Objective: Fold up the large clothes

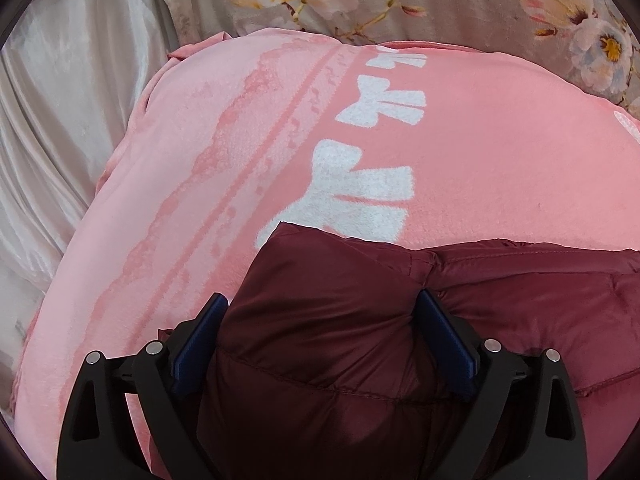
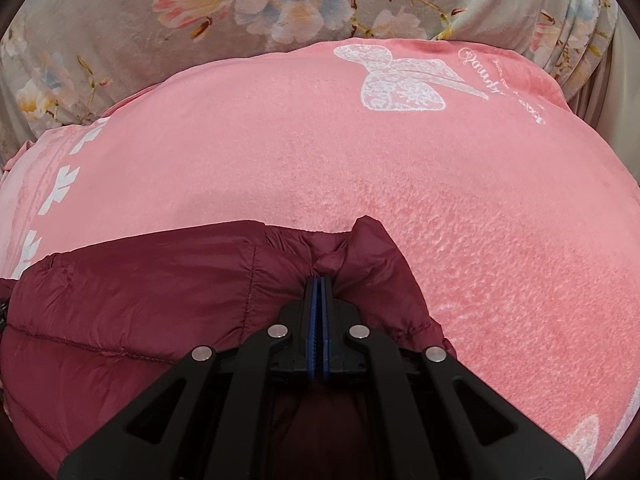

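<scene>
My left tongs [image 1: 322,300] stand wide, and a thick puffy fold of the maroon jacket [image 1: 320,340] fills the gap; the blue ribbed pads [image 1: 442,340] press into its sides, so I am grasping it; the cloth is smooth, slightly shiny, quilted with stitched seams. My right tongs [image 2: 319,284] are clenched tight at the lower middle of the frame, pads together, pinching a thin gathered pleat of the jacket [image 2: 140,300]; whether any cloth sits between them I cannot quite tell, though the fabric puckers right at the tips. The jacket lies across the bottom of both views on a pink fleece blanket [image 1: 480,152], soft and napped, printed with white bows [image 1: 356,188] and a lacy bow [image 2: 400,80] at upper right; beyond it, along the top, a grey velvety floral cover [image 2: 120,40]; at the left, pale satin cloth [image 1: 60,120] in loose folds.
</scene>
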Available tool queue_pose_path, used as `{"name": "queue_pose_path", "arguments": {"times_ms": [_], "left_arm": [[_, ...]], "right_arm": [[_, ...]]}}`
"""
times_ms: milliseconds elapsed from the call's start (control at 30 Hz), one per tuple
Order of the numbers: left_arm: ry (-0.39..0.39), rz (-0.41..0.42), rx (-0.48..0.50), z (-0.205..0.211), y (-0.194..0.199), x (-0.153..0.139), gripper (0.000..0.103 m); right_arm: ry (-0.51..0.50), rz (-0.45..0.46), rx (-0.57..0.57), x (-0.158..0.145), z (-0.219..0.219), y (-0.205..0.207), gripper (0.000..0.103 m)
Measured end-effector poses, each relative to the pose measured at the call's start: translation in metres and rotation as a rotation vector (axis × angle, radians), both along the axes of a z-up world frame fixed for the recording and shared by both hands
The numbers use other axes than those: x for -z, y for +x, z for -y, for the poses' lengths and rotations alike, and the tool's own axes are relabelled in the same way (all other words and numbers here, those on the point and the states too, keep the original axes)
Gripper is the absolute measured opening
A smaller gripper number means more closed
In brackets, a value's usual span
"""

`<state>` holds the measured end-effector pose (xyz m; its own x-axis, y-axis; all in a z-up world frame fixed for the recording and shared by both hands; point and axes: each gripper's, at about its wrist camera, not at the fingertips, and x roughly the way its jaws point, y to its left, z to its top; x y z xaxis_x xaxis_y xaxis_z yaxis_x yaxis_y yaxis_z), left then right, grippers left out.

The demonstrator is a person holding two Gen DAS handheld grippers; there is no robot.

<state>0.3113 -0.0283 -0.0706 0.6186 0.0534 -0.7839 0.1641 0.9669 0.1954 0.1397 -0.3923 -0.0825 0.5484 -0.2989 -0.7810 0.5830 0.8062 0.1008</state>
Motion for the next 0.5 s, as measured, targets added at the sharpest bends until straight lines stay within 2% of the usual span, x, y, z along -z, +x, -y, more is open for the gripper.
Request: {"name": "queue_pose_path", "arguments": {"times_ms": [100, 167, 233, 300, 333, 367, 500], "left_arm": [[-0.009, -0.004, -0.002, -0.001, 0.000, -0.001, 0.094], [-0.033, -0.010, -0.003, -0.005, -0.001, -0.003, 0.094], [-0.062, -0.018, -0.015, -0.013, -0.004, -0.008, 0.094], [-0.097, -0.012, -0.027, -0.024, -0.018, -0.019, 0.091], [-0.097, 0.000, -0.032, -0.027, -0.026, -0.025, 0.090], [-0.101, 0.007, -0.029, -0.031, -0.038, -0.032, 0.090], [-0.190, -0.018, -0.007, -0.047, -0.078, -0.050, 0.090]], "right_arm": [[-0.018, -0.006, 0.007, -0.002, -0.002, 0.000, 0.000], [-0.074, -0.035, 0.033, -0.009, -0.009, -0.001, 0.002], [-0.100, 0.002, 0.022, -0.028, -0.025, -0.010, 0.008], [-0.092, 0.078, -0.028, -0.050, -0.049, -0.023, 0.013], [-0.087, 0.095, -0.067, -0.060, -0.066, -0.027, 0.021], [-0.081, 0.104, -0.113, -0.067, -0.083, -0.030, 0.023], [-0.063, 0.099, -0.306, -0.069, -0.159, -0.033, 0.023]]}}
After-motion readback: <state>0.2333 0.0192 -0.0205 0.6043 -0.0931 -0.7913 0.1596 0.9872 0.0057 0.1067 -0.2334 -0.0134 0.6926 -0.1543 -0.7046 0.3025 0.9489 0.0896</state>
